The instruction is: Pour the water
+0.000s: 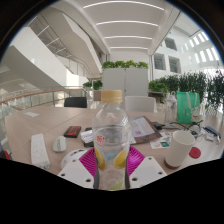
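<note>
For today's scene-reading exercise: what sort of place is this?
Probably an office atrium or lounge: a shared table with a water bottle between the gripper fingers, planters, and curved balconies.

A: What blocks the way forward?

B: The water bottle [111, 140]. It stands upright between the fingers of the gripper [111, 160], pressed by both pads, and hides the tabletop straight beyond it.

A: And to the right of the bottle?

B: Crowded. A white cup [180, 148] sits near it, a dark notebook [143, 128] lies just behind, and two green cups [188, 106] stand farther back among potted plants [205, 90].

A: Left of the bottle?

B: A small dark device [72, 131] lies close by, and a white box [39, 150] stands further out. Beyond both, the table [45, 120] is bare wood, so there is passing room.
</note>
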Demonstrator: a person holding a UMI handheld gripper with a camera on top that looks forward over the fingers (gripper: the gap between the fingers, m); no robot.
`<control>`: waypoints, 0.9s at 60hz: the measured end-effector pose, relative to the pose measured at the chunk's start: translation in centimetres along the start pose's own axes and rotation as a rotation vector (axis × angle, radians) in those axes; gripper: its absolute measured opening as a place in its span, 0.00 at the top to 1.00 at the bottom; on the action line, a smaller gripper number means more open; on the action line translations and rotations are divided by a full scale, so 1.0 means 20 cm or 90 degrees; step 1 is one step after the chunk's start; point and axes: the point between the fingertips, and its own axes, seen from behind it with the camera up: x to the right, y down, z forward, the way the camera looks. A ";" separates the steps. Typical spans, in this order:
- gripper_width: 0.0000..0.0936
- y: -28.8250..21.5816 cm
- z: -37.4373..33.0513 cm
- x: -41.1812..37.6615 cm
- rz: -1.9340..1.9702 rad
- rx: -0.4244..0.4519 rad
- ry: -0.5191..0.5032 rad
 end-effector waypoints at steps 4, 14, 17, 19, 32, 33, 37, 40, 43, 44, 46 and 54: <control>0.63 -0.01 -0.01 -0.07 0.053 -0.043 -0.038; 0.63 -0.38 -0.03 0.10 0.381 -0.032 -0.088; 0.63 -0.43 0.01 0.17 0.509 -0.042 -0.094; 0.63 -0.43 0.02 0.24 0.597 -0.054 -0.094; 0.63 -0.50 0.09 0.34 1.168 -0.109 -0.170; 0.63 -0.51 0.08 0.35 1.207 -0.104 -0.185; 0.63 -0.60 0.05 0.37 1.347 -0.089 -0.224; 0.63 -0.63 0.02 0.39 1.412 -0.079 -0.249; 0.63 -0.66 -0.02 0.40 1.450 -0.070 -0.260; 0.63 -0.66 0.02 0.41 1.458 -0.068 -0.258; 0.63 -0.66 0.01 0.41 1.474 -0.062 -0.262; 0.63 -0.69 0.00 0.44 1.505 -0.055 -0.264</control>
